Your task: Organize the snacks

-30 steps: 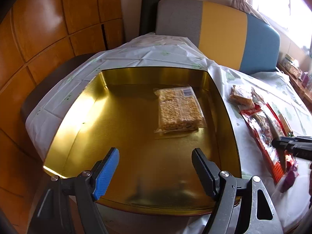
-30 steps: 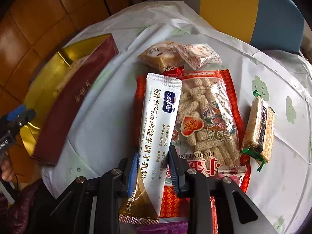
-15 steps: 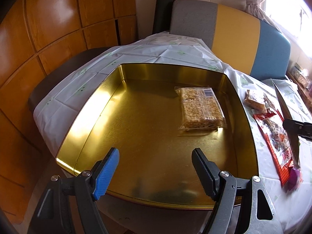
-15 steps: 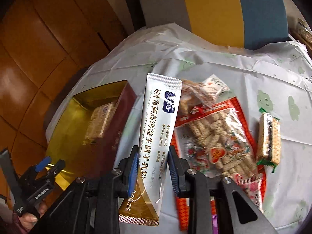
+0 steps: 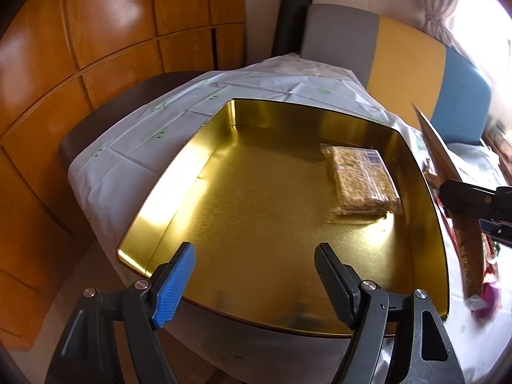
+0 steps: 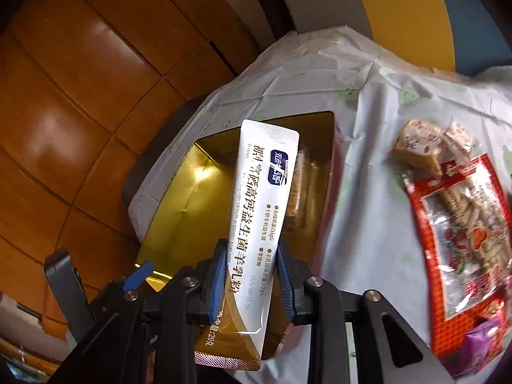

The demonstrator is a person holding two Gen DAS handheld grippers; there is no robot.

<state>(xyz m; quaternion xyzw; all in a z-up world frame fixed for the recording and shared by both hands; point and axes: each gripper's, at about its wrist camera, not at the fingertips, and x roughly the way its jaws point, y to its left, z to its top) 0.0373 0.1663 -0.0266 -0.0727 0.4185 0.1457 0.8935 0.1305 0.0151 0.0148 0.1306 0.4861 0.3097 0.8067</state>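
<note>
While the left gripper hangs wide open and empty, the right gripper's jaws clamp a sachet above the gold tin.

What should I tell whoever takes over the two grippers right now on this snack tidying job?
Right gripper: shut on the long white sachet with blue logo, held above the gold metal tin.
Left gripper: open, empty, at the tin's near rim.
Done: one clear-wrapped puffed-grain bar lies in the tin.
Left: drop the sachet in, then the red bag of biscuit sticks and small packets on the white tablecloth.
</note>
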